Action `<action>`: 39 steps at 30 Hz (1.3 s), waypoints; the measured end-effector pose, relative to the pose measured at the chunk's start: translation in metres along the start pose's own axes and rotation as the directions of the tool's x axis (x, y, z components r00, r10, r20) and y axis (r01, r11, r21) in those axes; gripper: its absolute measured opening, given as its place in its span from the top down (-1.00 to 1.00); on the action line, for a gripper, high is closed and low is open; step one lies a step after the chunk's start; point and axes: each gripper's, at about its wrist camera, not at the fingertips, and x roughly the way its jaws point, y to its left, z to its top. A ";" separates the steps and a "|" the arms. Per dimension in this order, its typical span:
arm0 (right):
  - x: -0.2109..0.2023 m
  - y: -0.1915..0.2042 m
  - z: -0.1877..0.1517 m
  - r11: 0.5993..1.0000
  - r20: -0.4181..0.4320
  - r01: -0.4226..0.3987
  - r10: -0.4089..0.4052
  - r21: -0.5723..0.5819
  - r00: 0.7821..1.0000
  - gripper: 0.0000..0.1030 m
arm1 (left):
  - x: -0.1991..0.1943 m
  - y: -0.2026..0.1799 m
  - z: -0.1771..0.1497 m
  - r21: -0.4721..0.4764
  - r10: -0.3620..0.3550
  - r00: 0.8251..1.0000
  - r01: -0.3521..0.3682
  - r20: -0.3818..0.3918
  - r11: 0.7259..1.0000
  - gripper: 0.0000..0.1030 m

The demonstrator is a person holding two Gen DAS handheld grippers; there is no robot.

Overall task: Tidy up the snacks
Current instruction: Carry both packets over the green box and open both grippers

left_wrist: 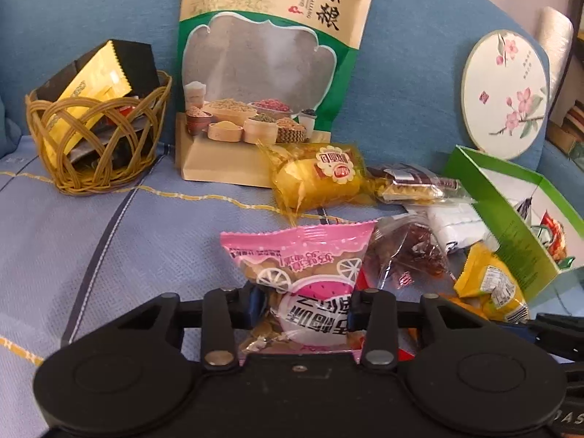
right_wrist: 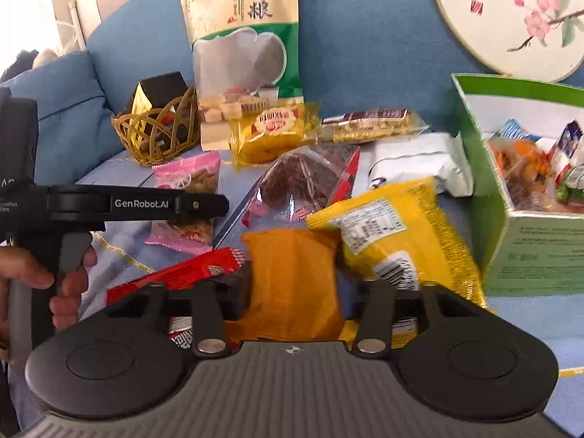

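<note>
My left gripper (left_wrist: 304, 308) is shut on a pink snack packet (left_wrist: 299, 255) and holds it just above the blue couch seat; the packet also shows in the right wrist view (right_wrist: 189, 179) inside the left gripper (right_wrist: 204, 204). My right gripper (right_wrist: 297, 292) is shut on an orange snack packet (right_wrist: 292, 277). A yellow packet (right_wrist: 394, 233) and a red packet (right_wrist: 182, 273) lie beside it. A wicker basket (left_wrist: 98, 138) with black and gold packets sits far left. A green box (right_wrist: 529, 241) holding several snacks stands at right.
A tall grain pouch (left_wrist: 270, 84) leans on the couch back. A yellow cake packet (left_wrist: 321, 179), a brown biscuit packet (left_wrist: 412, 182), a dark red snack bag (right_wrist: 310, 179) and a white pouch (right_wrist: 419, 168) lie mid-seat. A round flowered fan (left_wrist: 507, 91) leans at right.
</note>
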 end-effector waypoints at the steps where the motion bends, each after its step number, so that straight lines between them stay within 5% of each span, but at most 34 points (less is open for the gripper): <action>1: -0.007 0.000 0.002 1.000 0.017 -0.005 0.005 -0.007 1.000 -0.18 | -0.003 0.001 0.002 -0.015 -0.001 1.000 0.001 0.004 1.000 -0.37; 8: -0.063 0.000 0.028 0.997 0.213 -0.028 0.043 -0.076 0.976 -0.15 | -0.039 -0.011 0.015 -0.058 -0.061 0.995 0.066 0.079 0.996 -0.37; 12: -0.090 -0.027 0.042 0.996 0.309 0.075 -0.056 -0.048 0.949 -0.15 | -0.042 -0.051 0.031 -0.008 -0.175 0.982 0.176 0.066 0.984 -0.37; 18: -0.117 -0.093 0.052 0.941 0.394 0.334 -0.326 0.052 0.859 -0.15 | -0.026 -0.127 0.051 0.008 -0.296 0.952 0.297 0.074 0.955 -0.38; 21: -0.120 -0.125 0.052 0.899 0.380 0.413 -0.435 0.144 0.816 -0.16 | -0.004 -0.165 0.054 -0.030 -0.353 0.933 0.356 0.066 0.934 -0.39; 25: -0.123 -0.158 0.053 0.845 0.353 0.476 -0.535 0.245 0.768 -0.16 | 0.032 -0.208 0.053 -0.010 -0.369 0.929 0.369 0.033 0.929 -0.40; 31: -0.111 -0.196 0.047 0.774 0.269 0.506 -0.616 0.380 0.740 -0.27 | 0.068 -0.226 0.049 0.021 -0.352 0.936 0.352 -0.008 0.936 -0.50; 32: -0.108 -0.202 0.044 0.764 0.243 0.503 -0.620 0.405 0.746 -0.39 | 0.073 -0.226 0.048 0.026 -0.357 0.934 0.357 -0.016 0.934 -0.68; 33: -0.104 -0.209 0.043 0.760 0.217 0.484 -0.610 0.434 0.762 -0.78 | 0.076 -0.225 0.047 0.027 -0.363 0.932 0.363 -0.017 0.931 -1.00; 34: -0.104 -0.213 0.040 0.754 0.209 0.452 -0.596 0.476 0.775 -1.00 | 0.075 -0.222 0.046 0.020 -0.355 0.935 0.356 -0.010 0.934 -1.00; 37: -0.118 -0.209 0.040 0.778 0.295 0.358 -0.555 0.517 0.778 -1.00 | 0.059 -0.212 0.047 0.001 -0.334 0.940 0.335 0.067 0.942 -1.00; 39: -0.126 -0.197 0.043 0.791 0.346 0.362 -0.560 0.493 0.753 -1.00 | 0.047 -0.205 0.051 0.006 -0.335 0.939 0.336 0.077 0.942 -1.00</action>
